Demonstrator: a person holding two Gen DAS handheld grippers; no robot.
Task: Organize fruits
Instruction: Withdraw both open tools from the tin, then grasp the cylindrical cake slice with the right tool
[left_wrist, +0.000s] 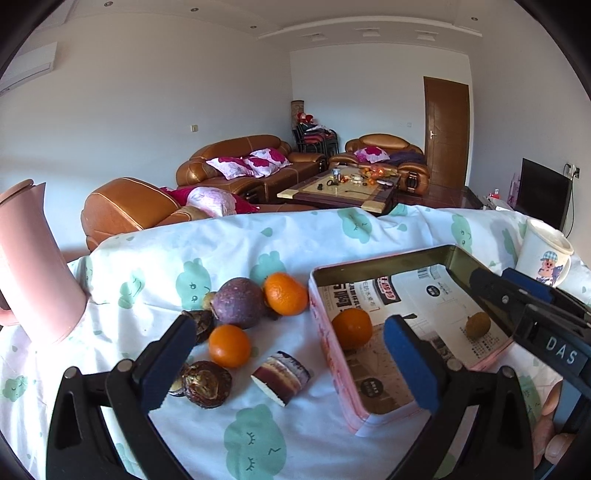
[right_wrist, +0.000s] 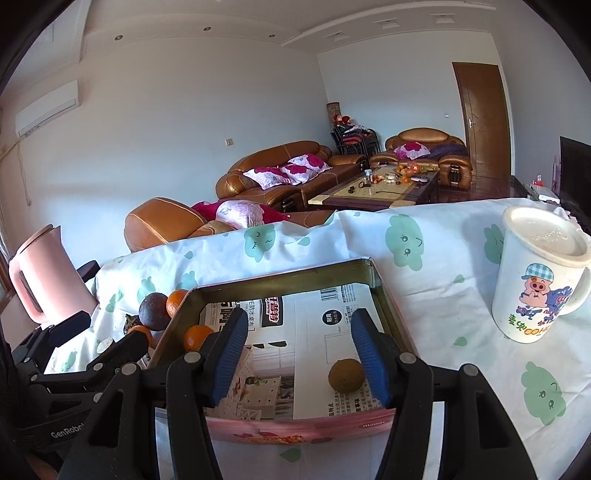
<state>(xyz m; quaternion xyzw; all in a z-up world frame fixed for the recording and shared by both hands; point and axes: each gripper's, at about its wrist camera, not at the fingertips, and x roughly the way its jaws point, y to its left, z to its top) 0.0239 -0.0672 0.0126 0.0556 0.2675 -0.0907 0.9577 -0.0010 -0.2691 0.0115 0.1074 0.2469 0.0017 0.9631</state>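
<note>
Two grippers are out over the table, and both have their blue fingers spread wide with nothing held between them. The left gripper (left_wrist: 288, 354) hangs over the pile of fruit on the cloth, with one finger near a dark brown fruit (left_wrist: 199, 324) and the other over the near side of the tin box (left_wrist: 334, 363). The right gripper (right_wrist: 301, 354) hangs over the inside of the box, and its right finger is just beside a small brown round fruit (right_wrist: 346, 375) that sits on the paper in the box. One orange (left_wrist: 351, 328) is also in the box, by the left wall. Out on the cloth, left of the box, there are two more oranges, one in front (left_wrist: 229, 345) and one at the back (left_wrist: 285, 294). A big purple fruit (left_wrist: 238, 302) sits between them, touching the back orange. Another dark brown fruit (left_wrist: 205, 384) lies close to the left finger. A short striped roll (left_wrist: 282, 376) lies on its side near the box. The paper (right_wrist: 314, 325) lining the box has printed words and pictures. The tablecloth (left_wrist: 258, 439) is white with green cloud faces. A pink jug (left_wrist: 31, 262) stands at the far left. A white mug with a cartoon pig (right_wrist: 539, 275) stands at the right, well apart from the box. Behind the table are brown sofas (right_wrist: 291, 170) with pink pillows.
</note>
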